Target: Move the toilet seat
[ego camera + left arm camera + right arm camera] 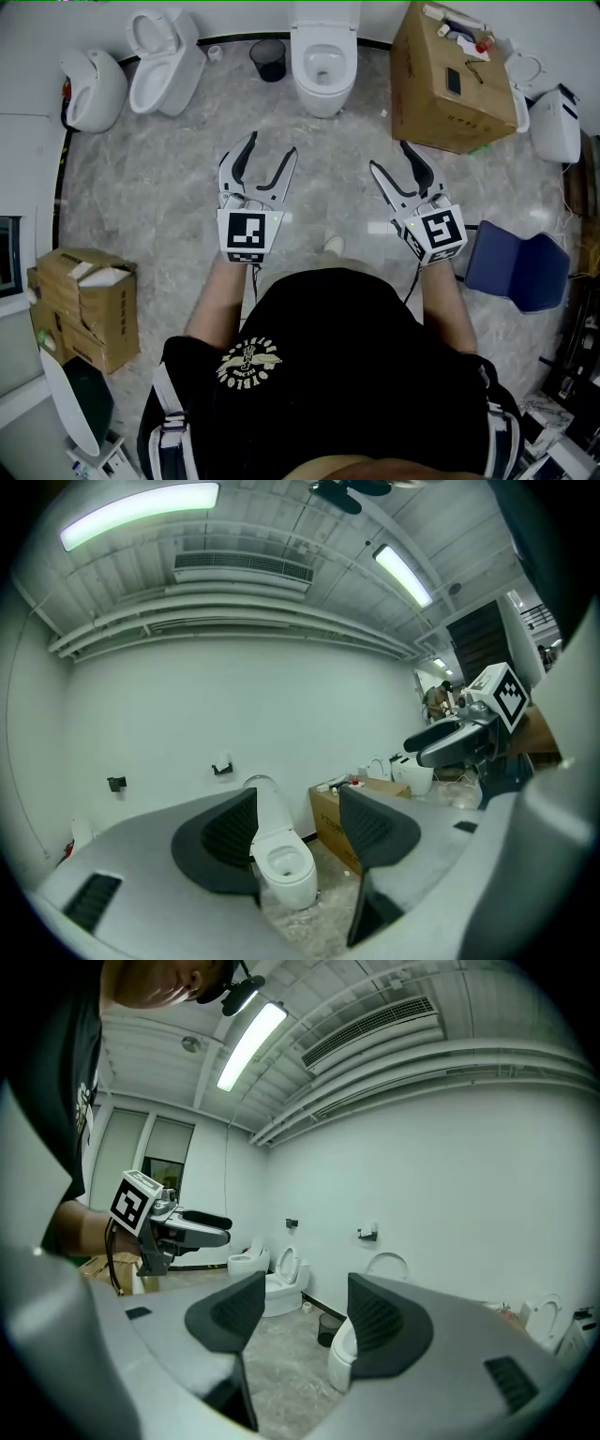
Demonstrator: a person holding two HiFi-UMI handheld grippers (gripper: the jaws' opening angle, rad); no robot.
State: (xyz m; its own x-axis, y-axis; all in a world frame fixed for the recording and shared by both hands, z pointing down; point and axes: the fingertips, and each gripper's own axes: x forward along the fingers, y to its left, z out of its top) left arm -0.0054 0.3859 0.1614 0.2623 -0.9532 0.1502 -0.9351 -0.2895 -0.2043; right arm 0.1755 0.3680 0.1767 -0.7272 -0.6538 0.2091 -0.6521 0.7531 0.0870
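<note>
I stand on the grey marble floor with a pair of tongs in each hand, both held out in front of me at about the same height. My left tongs are wide open with nothing between the jaws; the left gripper view looks straight through the gap at the white toilet against the far wall. My right tongs are spread just as wide and also hold nothing; their own view shows only floor and part of that same toilet's bowl beyond the right-hand jaw.

The toilet is well apart from both pairs, ahead of me and between them. Its seat lies as a ring on the bowl, and the lid is raised behind it.

A small black bin stands just to the left of the toilet, and a second toilet stands further left with its seat up. To the right of the task's toilet sits a large cardboard box with small items on top — too small to make out. A blue chair is near my right arm.
</note>
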